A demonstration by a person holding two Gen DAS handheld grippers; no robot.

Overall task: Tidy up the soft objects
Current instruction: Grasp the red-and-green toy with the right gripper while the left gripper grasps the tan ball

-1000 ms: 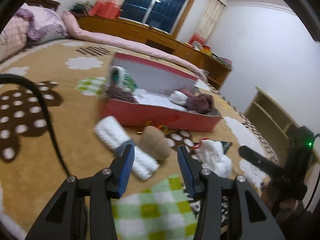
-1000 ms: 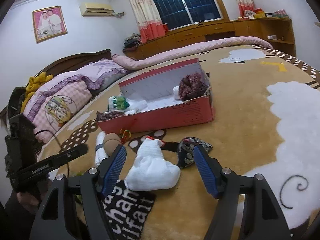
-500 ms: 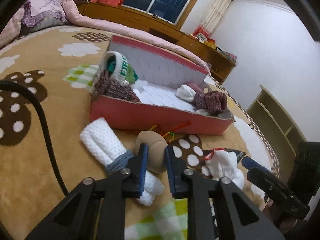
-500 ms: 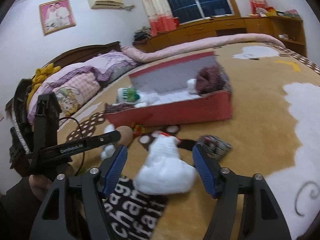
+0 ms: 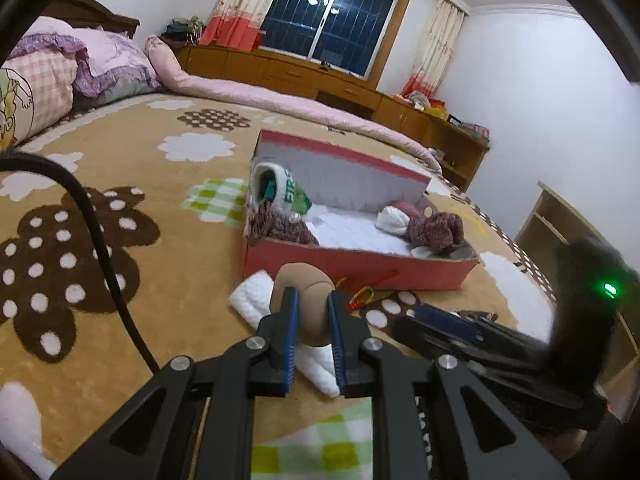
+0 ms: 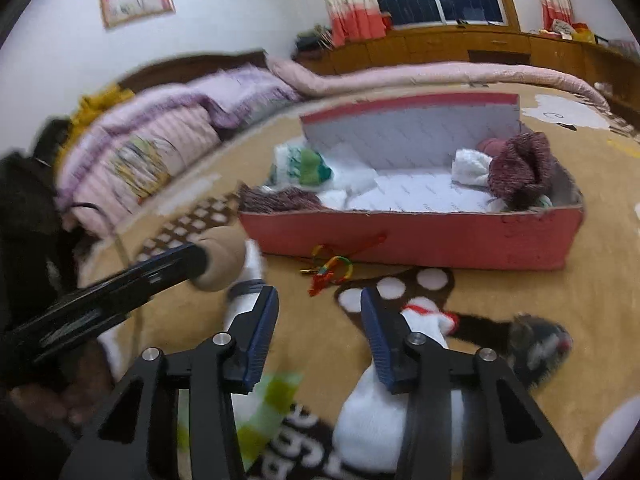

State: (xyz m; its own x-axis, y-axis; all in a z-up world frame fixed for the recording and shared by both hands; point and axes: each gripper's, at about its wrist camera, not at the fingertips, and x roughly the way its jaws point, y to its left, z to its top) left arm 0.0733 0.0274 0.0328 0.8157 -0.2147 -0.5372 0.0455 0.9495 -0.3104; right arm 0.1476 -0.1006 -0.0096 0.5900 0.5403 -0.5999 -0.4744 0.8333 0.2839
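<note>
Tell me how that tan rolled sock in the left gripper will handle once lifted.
The tan rolled sock bulges between the left gripper pads, so it is probably soft, light and squashy. Its rounded shape suggests it may roll if dropped. Fabric on ridged pads likely won't slip.

The red box [image 6: 416, 240] lies open on the tan bedspread [image 6: 600, 300], with a maroon knit [image 6: 520, 168] and a white roll [image 6: 472, 166] at its right end and a green-and-white sock [image 6: 304, 162] at its left end. Just in front of the box lies a coloured string charm [image 6: 332, 268]. Nearer than that, the right gripper [image 6: 320, 332] stands with its jaws apart beside a white sock [image 6: 380, 420], while left of the box the left gripper [image 6: 188, 264] pinches a tan bundle [image 6: 224, 256]
</note>
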